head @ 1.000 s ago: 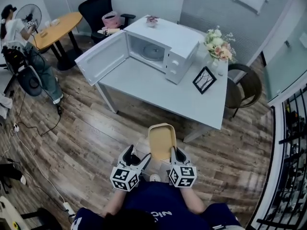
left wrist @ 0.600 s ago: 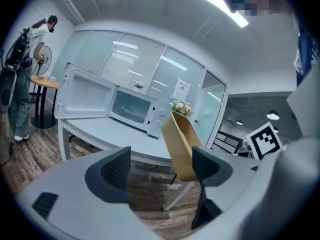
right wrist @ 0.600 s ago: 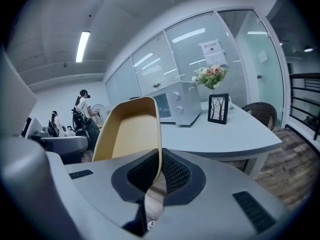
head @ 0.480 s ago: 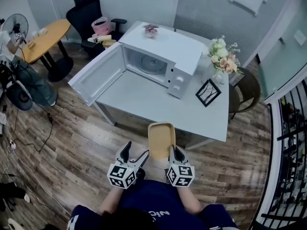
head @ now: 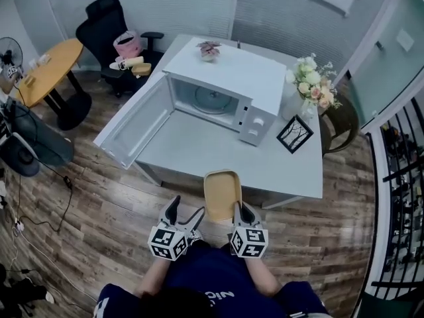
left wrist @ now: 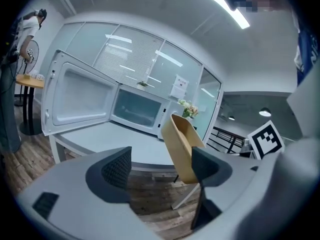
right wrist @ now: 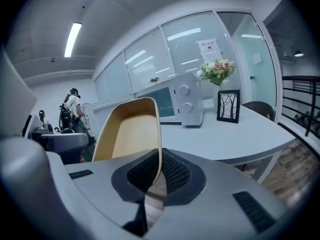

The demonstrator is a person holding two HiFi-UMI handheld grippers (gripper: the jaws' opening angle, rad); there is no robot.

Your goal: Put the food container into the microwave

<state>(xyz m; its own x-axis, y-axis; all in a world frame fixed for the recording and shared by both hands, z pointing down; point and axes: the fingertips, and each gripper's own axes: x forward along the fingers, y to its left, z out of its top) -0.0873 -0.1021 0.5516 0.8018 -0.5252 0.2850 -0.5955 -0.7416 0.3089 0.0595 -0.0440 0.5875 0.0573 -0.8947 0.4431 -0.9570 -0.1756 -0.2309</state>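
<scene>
A tan, empty food container (head: 222, 194) hangs just before the front edge of the grey table (head: 199, 144). My right gripper (head: 240, 212) is shut on its right rim; in the right gripper view the pads pinch the thin wall of the container (right wrist: 131, 134) at the right gripper (right wrist: 154, 173). My left gripper (head: 185, 216) stands open at the container's left side, and in the left gripper view the container (left wrist: 182, 146) sits past the right finger, outside the left gripper (left wrist: 160, 166). The white microwave (head: 222, 91) stands on the table with its door (head: 136, 121) swung wide open to the left.
A vase of flowers (head: 310, 78) and a small picture frame (head: 295, 134) stand to the right of the microwave, and a small plant (head: 210, 50) sits on top of it. A black office chair (head: 109, 22) and a round wooden table (head: 40, 61) are at the far left.
Both grippers and the container have moved forward to the table; the table and microwave now lie closer in the head view. The grip on the container has stayed the same.
</scene>
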